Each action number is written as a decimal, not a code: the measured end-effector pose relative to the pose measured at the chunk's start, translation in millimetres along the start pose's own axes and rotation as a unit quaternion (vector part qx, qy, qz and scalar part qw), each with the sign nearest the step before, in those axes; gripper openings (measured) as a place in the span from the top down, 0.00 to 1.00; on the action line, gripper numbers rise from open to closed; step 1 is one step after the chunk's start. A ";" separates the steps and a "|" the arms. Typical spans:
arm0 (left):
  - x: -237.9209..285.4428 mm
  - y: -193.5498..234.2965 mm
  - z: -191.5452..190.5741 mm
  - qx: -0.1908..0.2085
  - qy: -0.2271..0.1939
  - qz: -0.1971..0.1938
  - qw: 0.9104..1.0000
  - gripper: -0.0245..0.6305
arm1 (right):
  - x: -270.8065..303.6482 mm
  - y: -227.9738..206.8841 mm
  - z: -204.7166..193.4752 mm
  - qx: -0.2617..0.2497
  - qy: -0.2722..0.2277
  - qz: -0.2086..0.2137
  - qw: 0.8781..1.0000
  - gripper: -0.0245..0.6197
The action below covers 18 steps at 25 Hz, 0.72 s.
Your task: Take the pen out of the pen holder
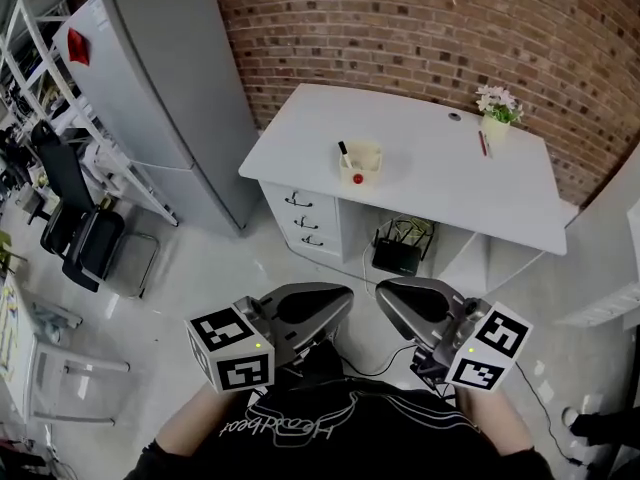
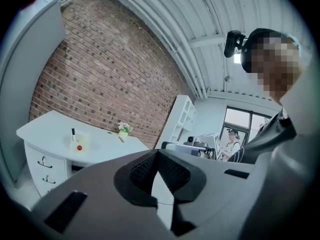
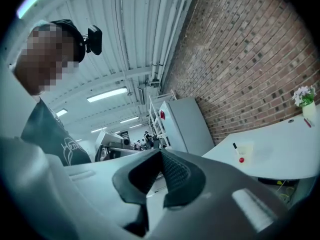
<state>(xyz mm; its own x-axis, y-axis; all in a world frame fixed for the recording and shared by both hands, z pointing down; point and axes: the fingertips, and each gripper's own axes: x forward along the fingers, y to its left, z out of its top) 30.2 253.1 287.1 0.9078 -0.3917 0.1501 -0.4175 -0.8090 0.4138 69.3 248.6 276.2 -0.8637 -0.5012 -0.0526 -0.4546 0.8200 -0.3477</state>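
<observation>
On the white desk (image 1: 430, 168) stands a cream pen holder (image 1: 362, 156), with a black-capped pen (image 1: 343, 151) upright in it and a small red ball (image 1: 357, 179) at its front. The holder also shows far off in the left gripper view (image 2: 81, 141) and in the right gripper view (image 3: 244, 150). Both grippers hang low near my chest, well short of the desk, with their tips turned toward each other. My left gripper (image 1: 340, 296) (image 2: 158, 153) is shut on nothing. My right gripper (image 1: 388, 290) (image 3: 161, 153) is also shut and empty.
A small flower pot (image 1: 497, 108) and a red pen (image 1: 482, 144) sit at the desk's far right. Drawers (image 1: 303, 220) and a black box (image 1: 400, 248) are under the desk. A grey cabinet (image 1: 170, 88) stands to the left, with a black chair (image 1: 80, 228) beyond it and a brick wall behind.
</observation>
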 end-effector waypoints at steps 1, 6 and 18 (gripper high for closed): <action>1.5 7.9 3.2 -0.002 -0.001 -0.001 1.000 0.96 | 4.9 -6.1 0.4 0.001 0.001 -0.002 1.000 0.96; 10.1 53.2 17.2 -0.018 0.003 -0.007 1.000 0.96 | 34.4 -42.6 3.3 0.012 0.004 -0.019 1.000 0.96; 43.9 173.1 51.8 -0.059 0.038 -0.024 0.997 0.96 | 108.5 -142.7 8.4 0.045 0.022 -0.071 0.996 0.96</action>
<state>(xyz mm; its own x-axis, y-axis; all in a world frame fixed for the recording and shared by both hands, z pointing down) -4.4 73.2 318.8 0.9286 -0.3168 0.1931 -0.3706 -0.7671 0.5238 42.3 74.9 312.3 -0.8018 -0.5960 0.0437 -0.5533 0.7126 -0.4313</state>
